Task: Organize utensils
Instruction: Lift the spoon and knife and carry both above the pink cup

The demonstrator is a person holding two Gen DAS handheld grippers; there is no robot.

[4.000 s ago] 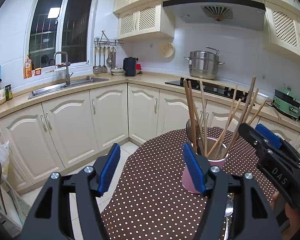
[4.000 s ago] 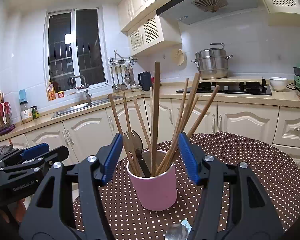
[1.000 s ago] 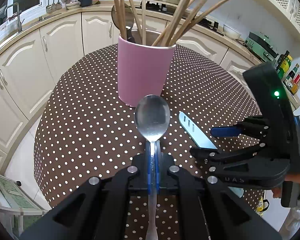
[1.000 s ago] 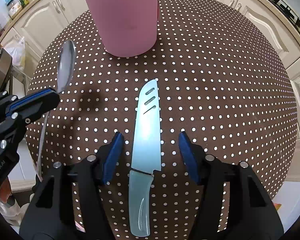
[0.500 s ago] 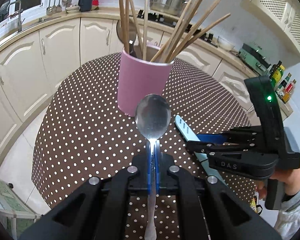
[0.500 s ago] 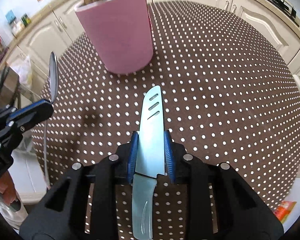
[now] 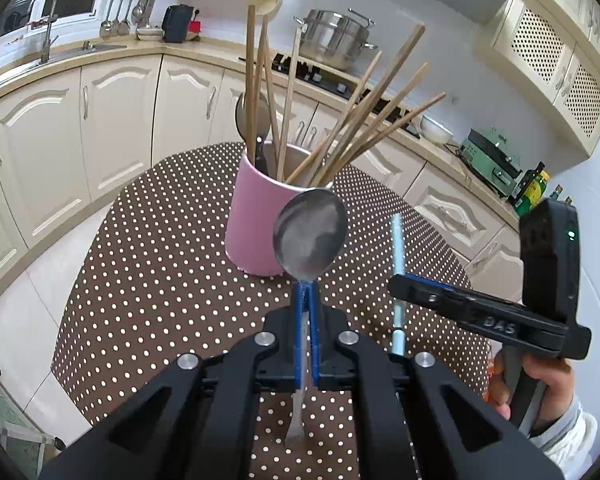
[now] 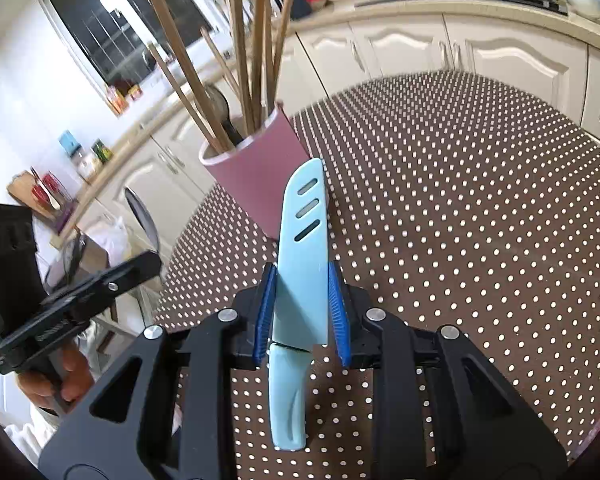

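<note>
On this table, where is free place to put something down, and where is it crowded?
The dotted table is bare right of the pink cup, out to its rim, and also left of the cup. The cup itself is crowded: chopsticks fan over its mouth.

Both wrist views look down, close, at the pink cup (image 7: 260, 216).

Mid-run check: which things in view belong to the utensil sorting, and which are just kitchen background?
In the job:
- spoon, clamped in the left gripper
- light blue knife, clamped in the right gripper
- pink holder with chopsticks

Just lying about:
- steel pot on the stove
- white bowl
- hanging ladles
</note>
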